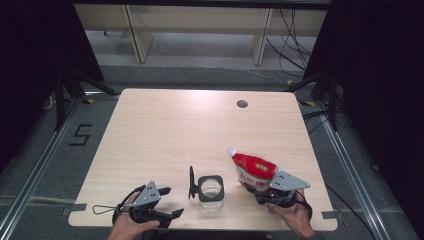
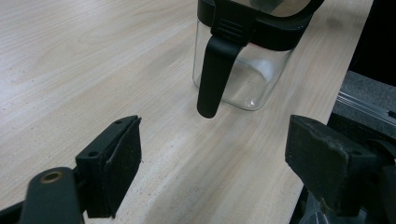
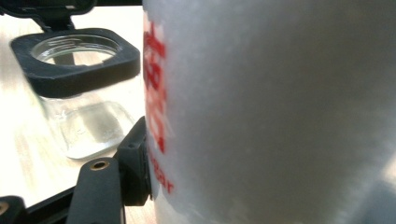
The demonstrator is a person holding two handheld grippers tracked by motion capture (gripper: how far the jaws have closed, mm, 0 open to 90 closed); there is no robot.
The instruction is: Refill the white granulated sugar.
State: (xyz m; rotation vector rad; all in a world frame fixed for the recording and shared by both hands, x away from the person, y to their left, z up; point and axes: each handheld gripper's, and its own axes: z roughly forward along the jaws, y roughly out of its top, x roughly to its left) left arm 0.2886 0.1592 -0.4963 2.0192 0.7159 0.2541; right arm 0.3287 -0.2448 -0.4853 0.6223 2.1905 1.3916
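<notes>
Red-and-white pouch clamped in right gripper, lower right; glass jar empty, lid flipped up; left gripper released.

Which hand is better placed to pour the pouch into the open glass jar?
The right. Its tool already grips the red and white pouch, spout raised, just right of the jar, whose lid stands open. The left tool sits open and empty near the jar's left side, better suited to steadying it.

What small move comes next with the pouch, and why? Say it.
Probably tip the red pouch so its white spout points over the open glass jar. The right tongs grip the pouch, and the spout points away from the jar's open mouth.
</notes>
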